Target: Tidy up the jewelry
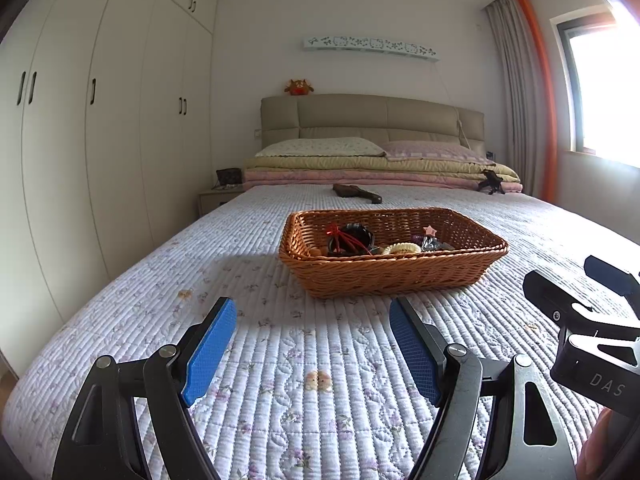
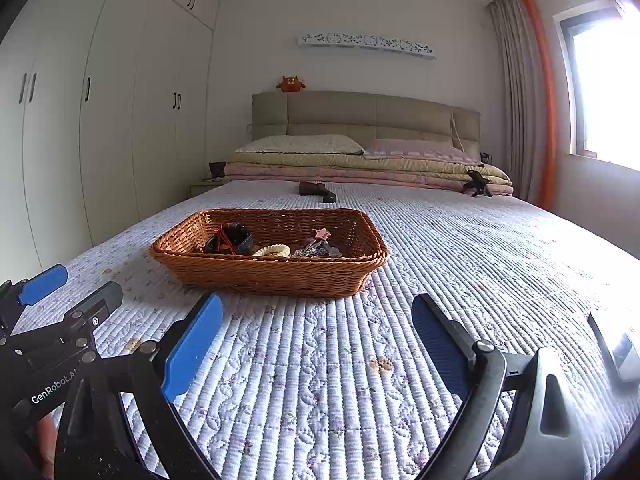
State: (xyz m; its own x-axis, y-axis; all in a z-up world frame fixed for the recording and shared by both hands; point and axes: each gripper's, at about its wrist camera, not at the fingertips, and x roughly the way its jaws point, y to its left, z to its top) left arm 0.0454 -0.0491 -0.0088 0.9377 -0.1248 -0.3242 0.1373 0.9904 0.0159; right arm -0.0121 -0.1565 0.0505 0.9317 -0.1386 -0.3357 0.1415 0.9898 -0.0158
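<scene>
A brown wicker basket [image 1: 400,274] sits on the quilted bed, also in the right wrist view [image 2: 272,276]. Inside lie a black piece with red cord [image 1: 350,238], a cream spiral hair tie [image 1: 402,248], a pink star clip [image 1: 430,231] and small shiny pieces [image 2: 316,249]. My left gripper [image 1: 312,312] is open and empty, just short of the basket's near wall. My right gripper [image 2: 316,312] is open and empty, just short of the basket's near right corner. Each gripper shows at the edge of the other's view.
The flowered quilt [image 1: 304,380] covers the bed. A dark object [image 1: 358,193] lies beyond the basket, a small black tripod [image 1: 491,182] by the folded blankets. A phone-like device [image 2: 618,350] lies at the right. Wardrobes stand left, a window right.
</scene>
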